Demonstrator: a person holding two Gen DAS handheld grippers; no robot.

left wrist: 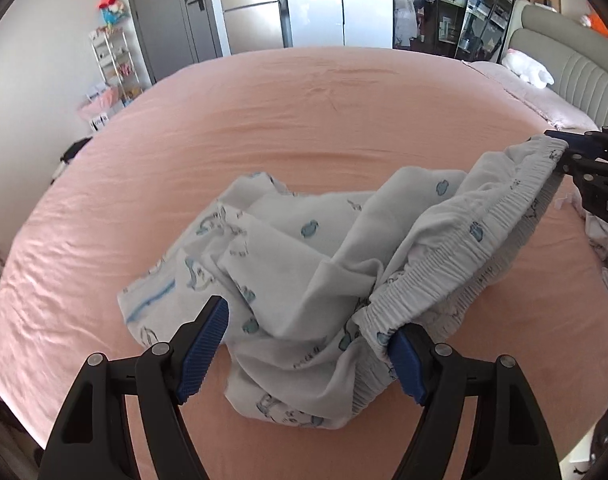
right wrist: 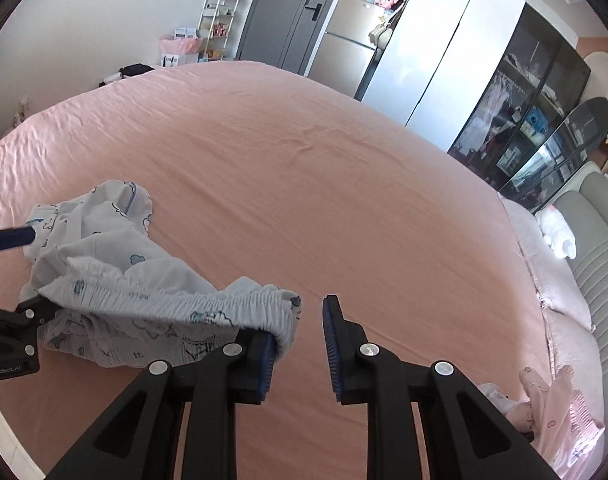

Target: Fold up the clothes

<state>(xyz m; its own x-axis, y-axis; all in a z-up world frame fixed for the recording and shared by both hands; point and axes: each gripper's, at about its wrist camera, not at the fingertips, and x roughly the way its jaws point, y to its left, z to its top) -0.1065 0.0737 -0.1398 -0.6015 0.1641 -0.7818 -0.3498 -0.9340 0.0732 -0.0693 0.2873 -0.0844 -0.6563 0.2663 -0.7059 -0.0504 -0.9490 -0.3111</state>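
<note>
The printed white trousers (left wrist: 304,264) lie crumpled on the pink bed (left wrist: 304,120), their elastic waistband (right wrist: 176,304) stretched lengthwise between the tongs: the left gripper (left wrist: 308,344) stands open with its right finger in one end, the right gripper (right wrist: 298,344) open with its left finger hooked in the other; no container shows

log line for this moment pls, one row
task: fold clothes | left gripper: open, waistband hooked on one finger | right gripper: open, waistband draped over one finger | white pants: bunched on pink bed, unfolded
</note>
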